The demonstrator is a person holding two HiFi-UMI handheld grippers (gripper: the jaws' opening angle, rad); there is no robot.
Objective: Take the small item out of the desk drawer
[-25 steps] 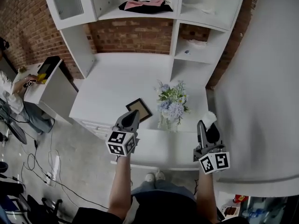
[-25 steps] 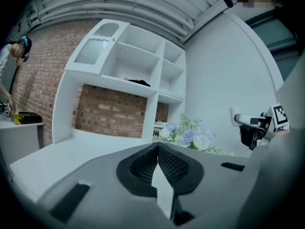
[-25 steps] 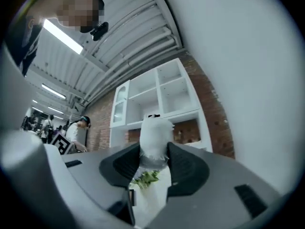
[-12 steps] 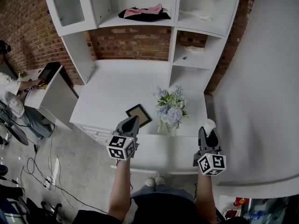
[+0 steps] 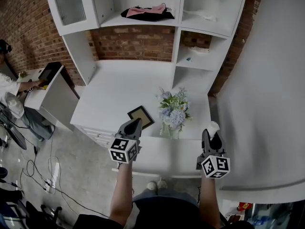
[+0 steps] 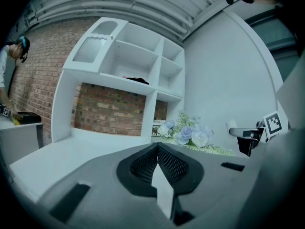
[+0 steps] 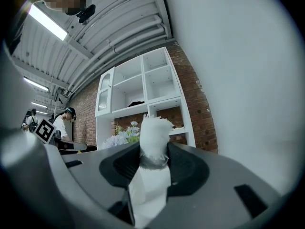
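At the far left a person point(image 5: 8, 92) bends over a side table point(image 5: 47, 92). Next comes the white desk point(image 5: 119, 87), which stands under a white shelf unit point(image 5: 81, 46), and a dark picture frame point(image 5: 141, 117) lies flat on it. The left gripper point(image 5: 135, 123) hovers over the front edge of the desk, just beside the frame. In the left gripper view its jaws are pressed together at the tips, with nothing between them. To the right of it a bunch of pale flowers point(image 5: 174, 112) stands on the desk. Further right, the right gripper point(image 5: 213, 131) is above the front right corner of the desk. Its jaws pinch the small item point(image 7: 153, 130), a white fluffy piece with a grey band, perhaps a soft toy. The item is in the air between the jaws, and its top sticks out past their tips.
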